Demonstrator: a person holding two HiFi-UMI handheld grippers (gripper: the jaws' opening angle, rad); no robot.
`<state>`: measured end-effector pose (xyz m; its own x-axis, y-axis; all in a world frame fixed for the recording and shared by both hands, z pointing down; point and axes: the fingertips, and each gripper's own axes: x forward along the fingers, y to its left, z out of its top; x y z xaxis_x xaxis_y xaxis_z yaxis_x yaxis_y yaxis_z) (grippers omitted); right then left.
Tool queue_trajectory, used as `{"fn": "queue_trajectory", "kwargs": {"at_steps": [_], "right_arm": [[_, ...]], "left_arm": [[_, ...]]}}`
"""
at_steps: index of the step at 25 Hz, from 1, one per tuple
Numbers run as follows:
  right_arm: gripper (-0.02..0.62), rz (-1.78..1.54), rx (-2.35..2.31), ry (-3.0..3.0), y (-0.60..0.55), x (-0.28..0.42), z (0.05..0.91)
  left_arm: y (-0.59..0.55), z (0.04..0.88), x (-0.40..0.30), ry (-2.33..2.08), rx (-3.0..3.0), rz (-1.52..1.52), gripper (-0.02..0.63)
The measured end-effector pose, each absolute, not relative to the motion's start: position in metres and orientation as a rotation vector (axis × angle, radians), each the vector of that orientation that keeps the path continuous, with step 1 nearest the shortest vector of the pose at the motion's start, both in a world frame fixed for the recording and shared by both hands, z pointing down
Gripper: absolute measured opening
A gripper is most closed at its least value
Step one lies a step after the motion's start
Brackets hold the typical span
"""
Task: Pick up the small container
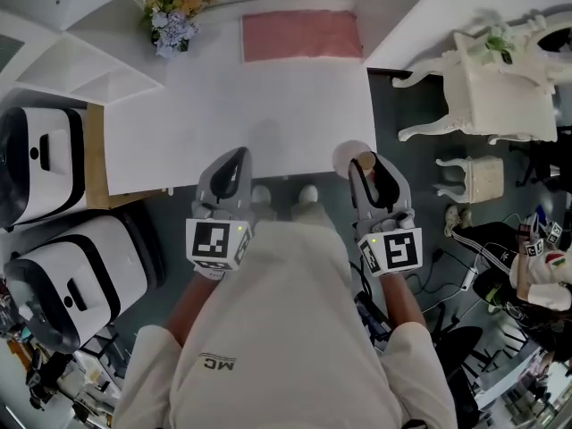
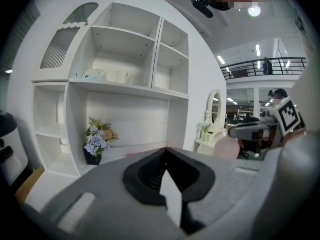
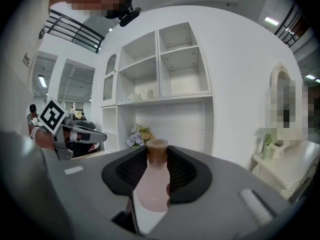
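At the bench's [image 1: 232, 105] near right corner, your right hand-held gripper [image 3: 156, 159] clamps the small container [image 3: 151, 184], keeping it upright. Your left hand-held gripper [image 2: 166, 153] is closed, spare.

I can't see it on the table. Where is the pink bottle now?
The pink bottle is clamped in the right gripper's jaws, at the head view's right, by the white table's near corner.
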<state>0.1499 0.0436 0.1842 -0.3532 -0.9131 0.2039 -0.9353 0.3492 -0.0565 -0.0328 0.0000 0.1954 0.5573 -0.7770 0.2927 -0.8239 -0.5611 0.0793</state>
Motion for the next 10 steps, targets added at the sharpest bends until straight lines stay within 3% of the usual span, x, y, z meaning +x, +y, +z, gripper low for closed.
{"fn": "queue_trajectory", "kwargs": {"at_steps": [10], "right_arm": [[0.123, 0.264, 1.699, -2.454, 0.044, 0.1481, 0.1862]], "left_arm": [[0.001, 0.1957, -0.0334, -1.328, 2.579, 0.351, 0.0]]}}
